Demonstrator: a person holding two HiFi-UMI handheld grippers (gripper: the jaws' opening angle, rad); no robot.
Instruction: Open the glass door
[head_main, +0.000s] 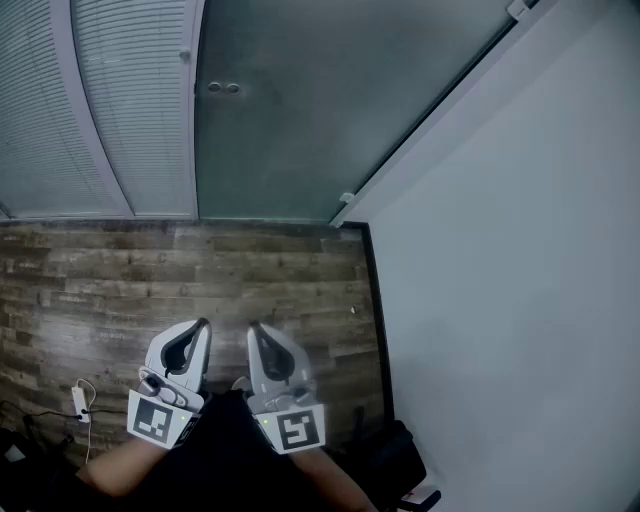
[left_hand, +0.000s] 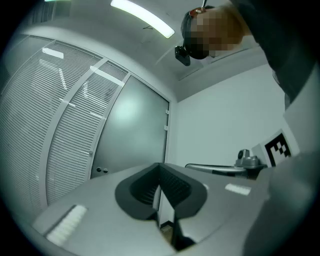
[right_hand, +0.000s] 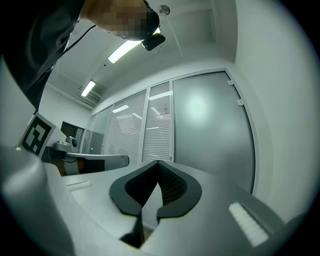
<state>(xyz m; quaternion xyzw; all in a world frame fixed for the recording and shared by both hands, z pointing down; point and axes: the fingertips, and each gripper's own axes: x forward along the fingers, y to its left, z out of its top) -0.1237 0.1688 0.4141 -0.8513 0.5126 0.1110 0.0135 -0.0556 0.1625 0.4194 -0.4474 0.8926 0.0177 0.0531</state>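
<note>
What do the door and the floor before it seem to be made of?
Grey-green door: probably frosted glass, matt; it shows only a soft blurred glow. Brown plank floor: wood or wood-look laminate; grain and seams show.

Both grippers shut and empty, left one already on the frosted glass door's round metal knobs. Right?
No. The left gripper is shut and empty like the right gripper, but the head view shows it over the wood-plank floor, well short of the frosted glass door and its round metal knobs.
</note>
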